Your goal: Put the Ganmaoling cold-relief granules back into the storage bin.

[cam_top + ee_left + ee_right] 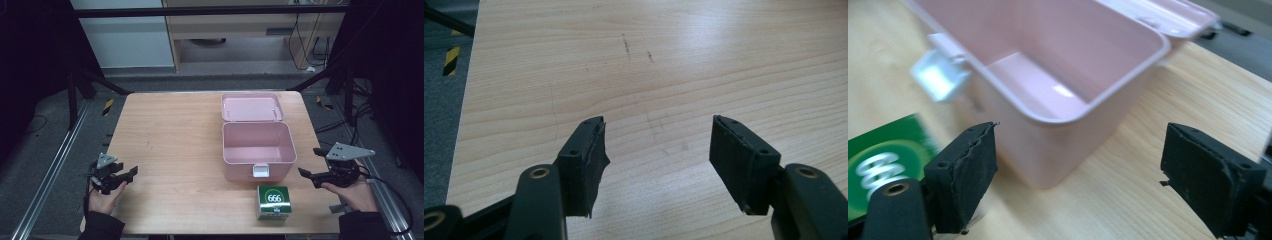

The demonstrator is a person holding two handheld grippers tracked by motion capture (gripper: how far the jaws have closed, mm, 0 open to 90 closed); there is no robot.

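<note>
A pink box (250,170) stands open at the right middle of the wooden table (170,135), its lid (251,107) laid back behind it. A green carton (274,200) marked 666 sits just in front of the box. My right gripper (308,161) hovers to the right of the box, open and holding nothing. In the right gripper view its jaws (1080,150) stand wide apart, facing the box's corner (1048,65), with the green carton (883,155) at the left. My left gripper (127,176) is open over bare wood at the front left, jaws (656,145) spread with nothing between them.
A white latch (261,171) hangs on the box's front wall. The table's left edge (466,100) drops to grey floor with a yellow-and-black tape mark (450,60). Metal rails run along both sides of the table.
</note>
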